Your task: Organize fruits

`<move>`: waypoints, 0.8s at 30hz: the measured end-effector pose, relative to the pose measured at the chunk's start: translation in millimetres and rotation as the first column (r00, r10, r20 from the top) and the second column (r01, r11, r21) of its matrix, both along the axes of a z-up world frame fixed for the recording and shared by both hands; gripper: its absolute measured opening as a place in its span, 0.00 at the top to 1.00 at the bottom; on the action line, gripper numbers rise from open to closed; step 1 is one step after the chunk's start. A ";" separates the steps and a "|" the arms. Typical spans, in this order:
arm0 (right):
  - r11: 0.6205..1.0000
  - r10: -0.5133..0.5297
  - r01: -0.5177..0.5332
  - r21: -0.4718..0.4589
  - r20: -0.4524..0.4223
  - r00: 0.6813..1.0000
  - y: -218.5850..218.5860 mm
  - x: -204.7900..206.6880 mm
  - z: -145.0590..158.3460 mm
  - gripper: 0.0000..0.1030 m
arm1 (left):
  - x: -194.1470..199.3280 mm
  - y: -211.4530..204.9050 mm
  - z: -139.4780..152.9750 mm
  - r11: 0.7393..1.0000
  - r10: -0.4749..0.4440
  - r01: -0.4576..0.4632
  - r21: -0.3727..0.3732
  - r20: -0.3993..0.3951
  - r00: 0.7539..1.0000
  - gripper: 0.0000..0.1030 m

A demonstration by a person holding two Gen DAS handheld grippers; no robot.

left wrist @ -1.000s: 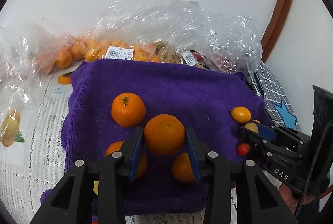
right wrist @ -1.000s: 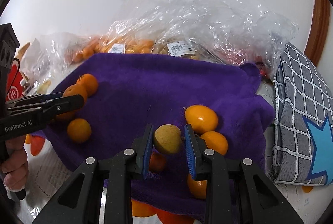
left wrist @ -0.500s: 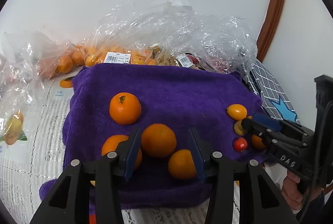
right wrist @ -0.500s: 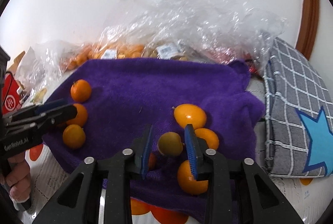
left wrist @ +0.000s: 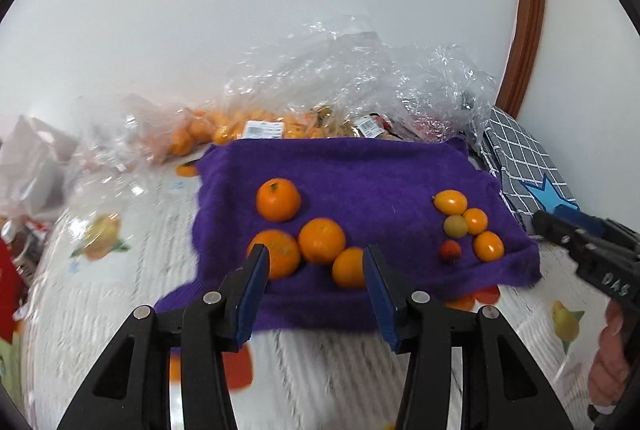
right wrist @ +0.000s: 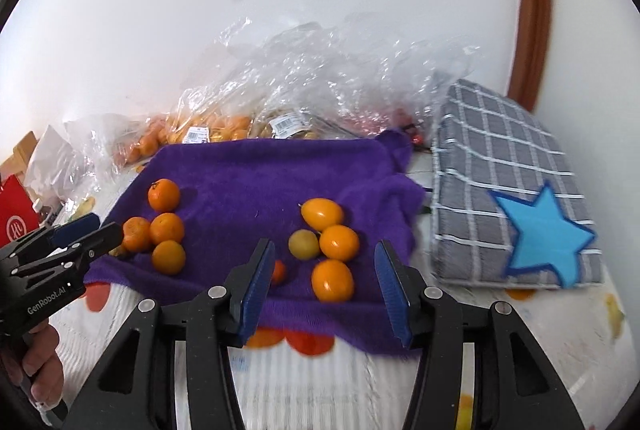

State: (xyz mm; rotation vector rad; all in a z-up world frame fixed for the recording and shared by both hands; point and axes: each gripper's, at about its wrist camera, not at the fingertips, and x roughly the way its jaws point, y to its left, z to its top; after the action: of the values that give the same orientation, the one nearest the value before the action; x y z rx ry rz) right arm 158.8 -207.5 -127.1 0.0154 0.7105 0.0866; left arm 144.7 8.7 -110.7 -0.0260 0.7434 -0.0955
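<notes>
Both hand-held grippers agape, empty; bagged oranges [left wrist: 208,134] behind purple towel [left wrist: 360,174].

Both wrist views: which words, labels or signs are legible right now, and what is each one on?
"GenRobot.AI": side of the left gripper, right wrist view.
"DAS": side of the right gripper, left wrist view.
White round sign on the red box: not legible.
Barcode labels on the plastic bags: too small to read.

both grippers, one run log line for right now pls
left gripper: open, empty | right gripper: open, empty | purple towel: four oranges left, small fruits right
</notes>
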 end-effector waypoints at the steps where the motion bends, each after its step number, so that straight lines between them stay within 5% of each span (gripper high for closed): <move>1: 1.000 -0.002 0.002 0.002 0.002 1.000 -0.6 -8.4 5.8 0.50 | -6.6 2.6 2.6 1.000 0.010 -0.010 -0.001 -0.001 1.000 0.54; 11: 0.999 -0.047 0.047 0.018 0.006 0.999 -14.9 -87.8 46.7 0.50 | -76.7 11.5 47.3 0.998 0.053 -0.055 0.033 0.054 0.997 0.34; 13: 0.998 -0.058 0.057 0.025 0.042 0.997 -19.1 -105.7 55.5 0.45 | -88.2 11.5 56.0 0.998 0.059 -0.061 0.027 0.074 0.996 0.26; 15: 0.997 -0.059 0.055 0.052 0.066 0.996 -24.3 -122.5 63.8 0.22 | -98.4 11.6 63.9 0.998 0.064 -0.065 0.015 0.092 0.994 0.21; 17: 0.997 -0.045 0.040 0.064 0.083 0.996 -27.2 -136.0 70.6 0.16 | -106.1 11.2 69.1 0.998 0.064 -0.065 0.003 0.104 0.992 0.18; 24: 0.999 -0.035 0.036 -0.008 0.108 0.994 -21.6 -166.7 82.9 0.09 | -128.9 8.3 83.6 0.997 0.076 -0.076 -0.003 0.148 0.986 0.17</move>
State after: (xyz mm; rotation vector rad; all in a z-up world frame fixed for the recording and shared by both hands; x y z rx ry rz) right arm -7.9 -229.0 -44.2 0.0135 0.6022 0.0493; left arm 15.7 17.0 -27.1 -0.0440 0.5937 -0.0229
